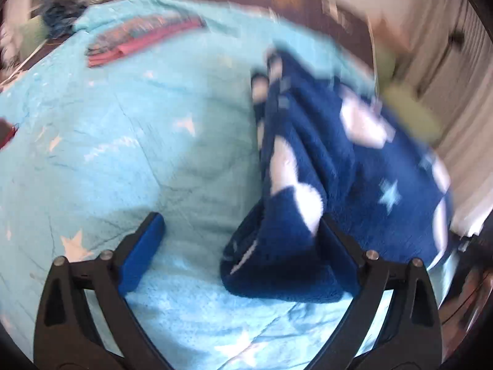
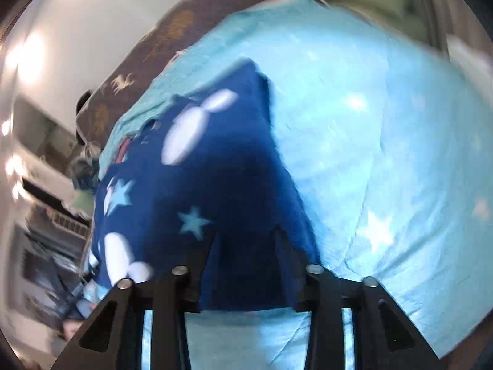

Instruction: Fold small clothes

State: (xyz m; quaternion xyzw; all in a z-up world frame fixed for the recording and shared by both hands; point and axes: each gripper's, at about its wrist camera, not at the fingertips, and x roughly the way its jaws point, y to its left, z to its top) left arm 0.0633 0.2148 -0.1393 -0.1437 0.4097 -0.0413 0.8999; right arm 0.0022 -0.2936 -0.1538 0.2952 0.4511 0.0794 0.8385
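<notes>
A dark blue fleece garment point(image 1: 332, 166) with white shapes and pale stars lies on a light blue star-print bedspread point(image 1: 123, 123). My left gripper point(image 1: 238, 225) is open; a bunched corner of the fleece hangs against its right finger point(image 1: 336, 237), while the left finger point(image 1: 144, 246) is bare. In the right wrist view the same fleece point(image 2: 200, 169) drapes over my right gripper point(image 2: 246, 240), whose fingers are covered by the cloth; their gap looks narrow. Both views are motion-blurred.
A folded pink and striped garment point(image 1: 135, 41) lies at the far side of the bedspread. A heap of grey-blue clothes point(image 1: 67, 3) sits at the far left. A white wardrobe point(image 1: 462, 71) stands right; the bed edge point(image 2: 135, 71) runs along the left.
</notes>
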